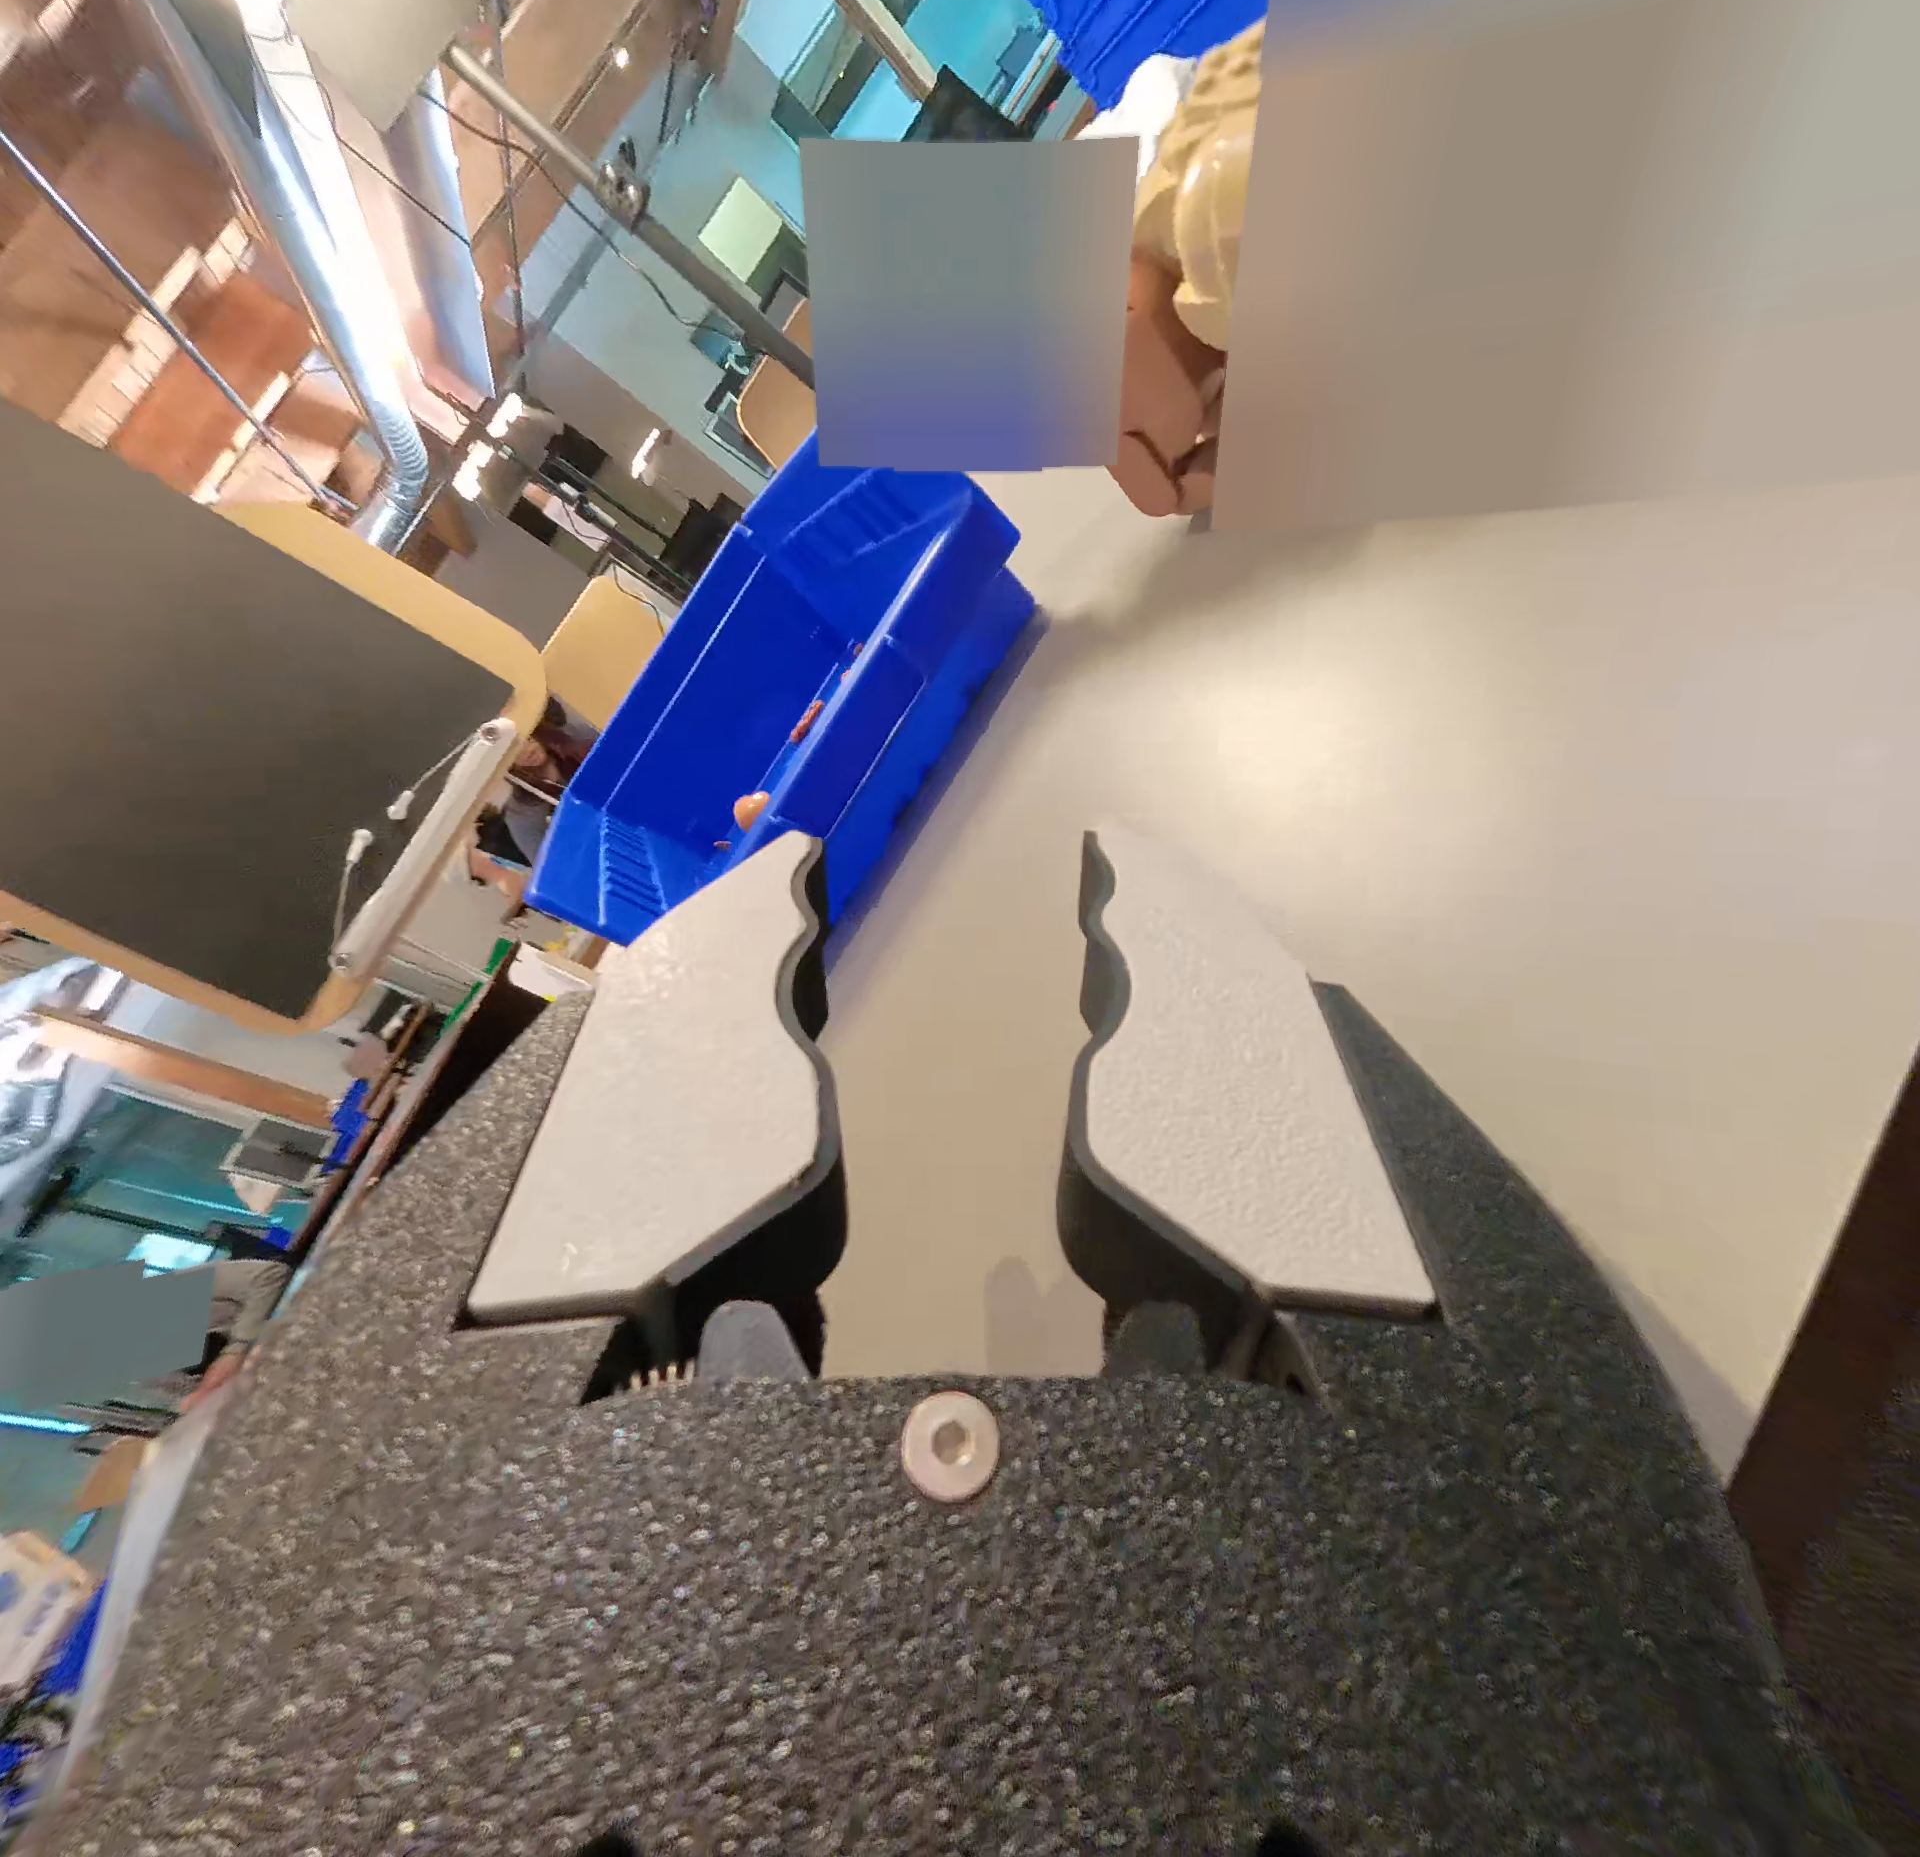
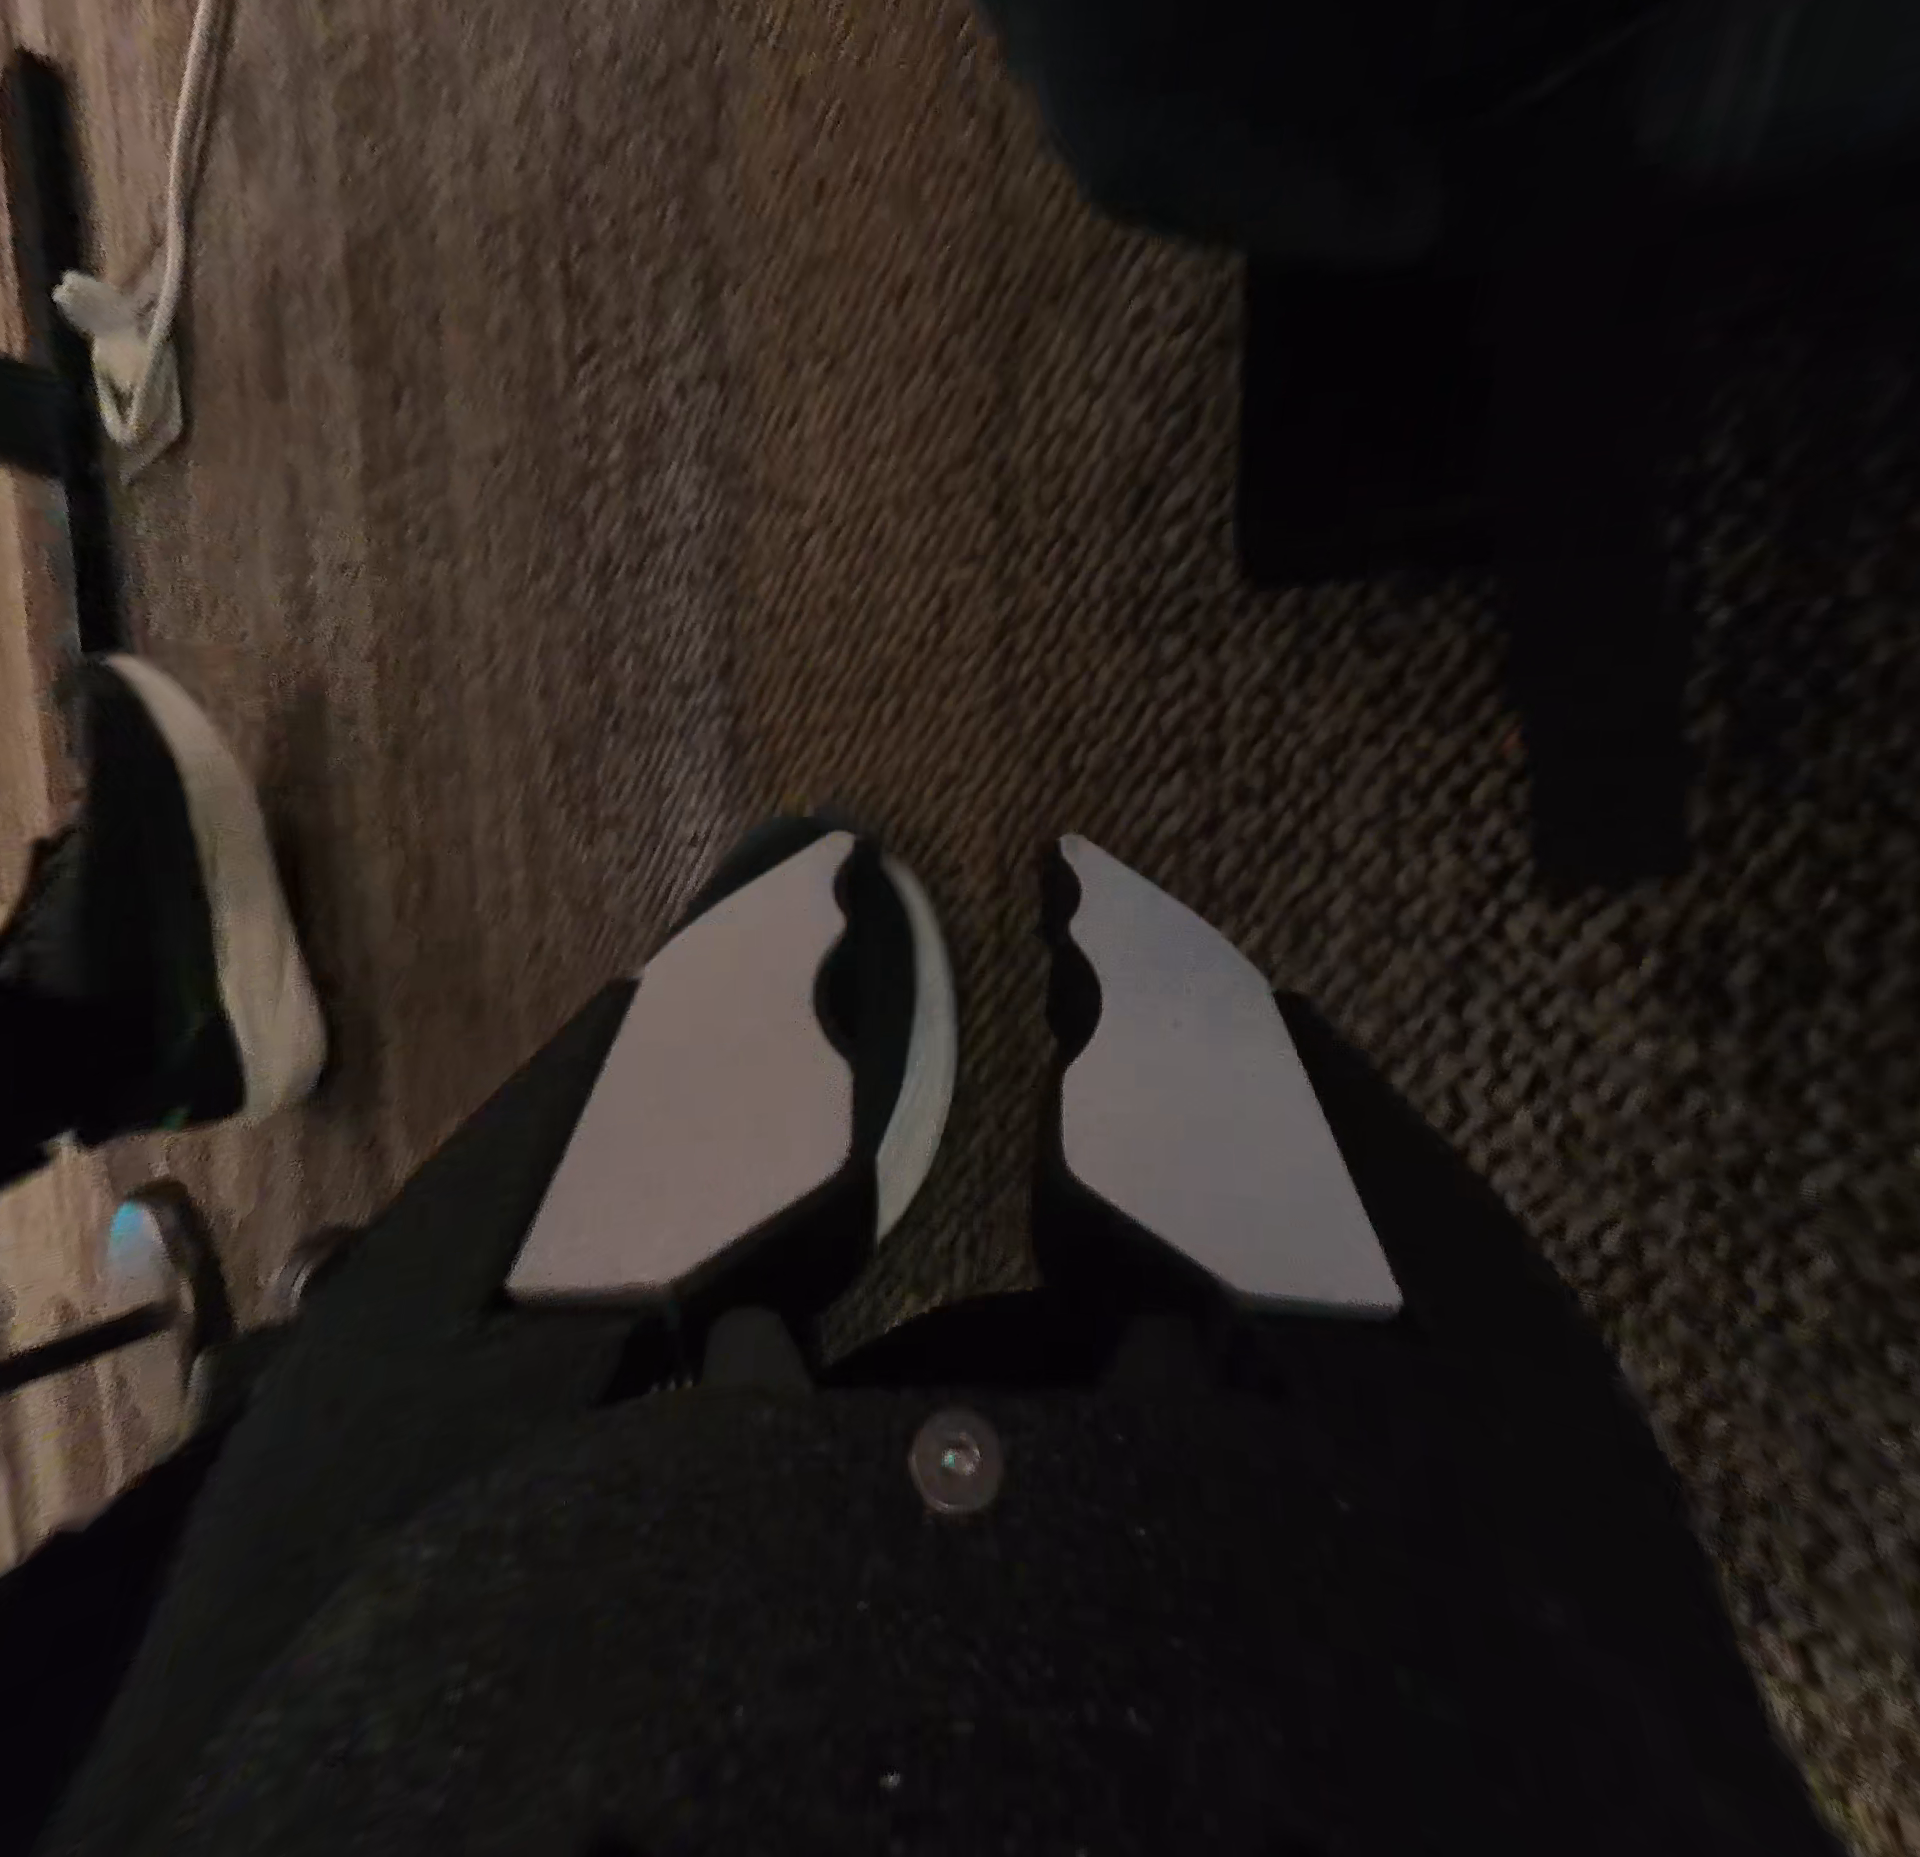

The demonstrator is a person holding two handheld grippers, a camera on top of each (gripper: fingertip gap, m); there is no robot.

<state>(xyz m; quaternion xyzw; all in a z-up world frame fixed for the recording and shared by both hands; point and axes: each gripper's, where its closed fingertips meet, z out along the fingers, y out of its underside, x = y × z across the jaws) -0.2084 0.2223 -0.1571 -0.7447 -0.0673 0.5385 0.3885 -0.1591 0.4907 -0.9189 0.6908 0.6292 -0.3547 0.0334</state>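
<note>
The left tool (image 1: 951,851), with its two pale grey fingers (image 1: 707,1059) on a rough black body, is tilted over the smooth grey desk (image 1: 1403,768). Its fingers are spread apart and nothing is between them; only the bare desk surface shows in the gap. The tip of its left finger is just in front of the long blue plastic bin (image 1: 790,685), which stands on the desk near the far edge. The bin has several divided parts. Inside the middle channel lie a few small orange-brown pieces (image 1: 750,810); one rounder piece is near the end closest to the tool, the others are smaller and farther along. What they are I cannot tell. Beyond the bin, at the top of the left wrist view, a person's hand with a cream-coloured sleeve (image 1: 1195,218) rests near the desk.

The right tool (image 2: 956,841) is pointed down at the brown woven carpet floor (image 2: 727,405), well away from the desk. Its fingers are also released, with a gap between them and nothing gripped. A dark shoe with a white sole (image 2: 920,1028) shows in the gap, beside the left finger. A second shoe of the same kind (image 2: 223,893) is at the left edge of this view. A white cord (image 2: 182,176) hangs at the upper left. This view is dim and somewhat blurred.
</note>
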